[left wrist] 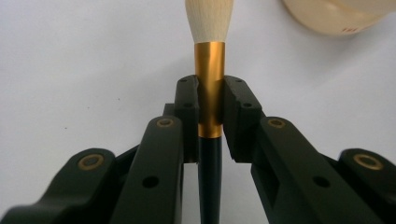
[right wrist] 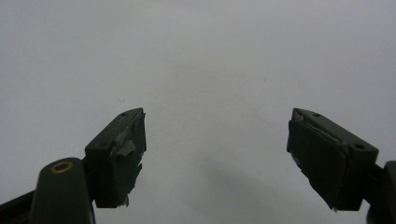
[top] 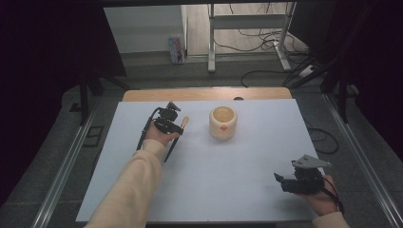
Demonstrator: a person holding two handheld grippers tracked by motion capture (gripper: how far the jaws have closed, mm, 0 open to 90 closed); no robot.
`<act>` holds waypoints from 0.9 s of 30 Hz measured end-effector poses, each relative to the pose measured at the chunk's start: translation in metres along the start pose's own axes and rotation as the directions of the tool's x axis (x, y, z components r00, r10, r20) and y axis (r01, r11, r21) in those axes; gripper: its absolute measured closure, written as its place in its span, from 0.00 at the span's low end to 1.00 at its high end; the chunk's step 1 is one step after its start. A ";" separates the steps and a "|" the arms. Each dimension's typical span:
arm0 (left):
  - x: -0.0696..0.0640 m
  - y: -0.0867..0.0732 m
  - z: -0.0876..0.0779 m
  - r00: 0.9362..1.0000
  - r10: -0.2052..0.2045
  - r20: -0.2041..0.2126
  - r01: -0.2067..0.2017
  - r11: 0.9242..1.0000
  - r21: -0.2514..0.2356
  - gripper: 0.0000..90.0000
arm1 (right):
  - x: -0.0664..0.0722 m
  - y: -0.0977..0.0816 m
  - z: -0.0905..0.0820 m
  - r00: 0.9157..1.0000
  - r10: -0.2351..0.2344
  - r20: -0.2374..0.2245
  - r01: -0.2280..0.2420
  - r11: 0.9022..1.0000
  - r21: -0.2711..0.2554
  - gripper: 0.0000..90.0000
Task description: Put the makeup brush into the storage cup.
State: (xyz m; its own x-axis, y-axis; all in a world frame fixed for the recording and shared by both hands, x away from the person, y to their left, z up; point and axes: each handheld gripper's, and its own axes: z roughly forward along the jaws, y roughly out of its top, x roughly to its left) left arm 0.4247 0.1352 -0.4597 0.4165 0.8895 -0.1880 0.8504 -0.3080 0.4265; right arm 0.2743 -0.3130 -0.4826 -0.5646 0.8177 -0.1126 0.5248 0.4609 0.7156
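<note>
On the left of the white table (top: 214, 185), the left gripper (top: 177, 124) is clenched on a brush (top: 177, 135). In the left gripper view its two pads press from either side on the brush's gold band (left wrist: 209, 88). The pale wooden end (left wrist: 208, 19) sticks out past the jaws. The black handle (left wrist: 209, 179) runs back between the gripper's arms. From above, the brush points with its pale end toward the cup (top: 223, 122), which stands just to the right, near but apart. The handle slants down to the left of the person's hand (top: 159, 135). Far right, near the table's front edge, the right gripper (top: 282, 180) is released, its jaws spread wide over bare table, well away from brush and cup.
</note>
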 end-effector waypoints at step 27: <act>0.004 -0.008 -0.038 0.997 0.035 0.067 -0.028 0.995 -0.101 0.86 | 0.000 0.000 0.000 1.000 -0.003 0.004 0.003 1.000 0.003 0.22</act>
State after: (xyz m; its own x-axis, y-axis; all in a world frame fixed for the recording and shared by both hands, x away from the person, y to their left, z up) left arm 0.4079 0.1541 -0.4301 0.4666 0.8535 -0.2320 0.8016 -0.2972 0.5187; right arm 0.2745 -0.3132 -0.4831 -0.5636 0.8176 -0.1177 0.5252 0.4646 0.7130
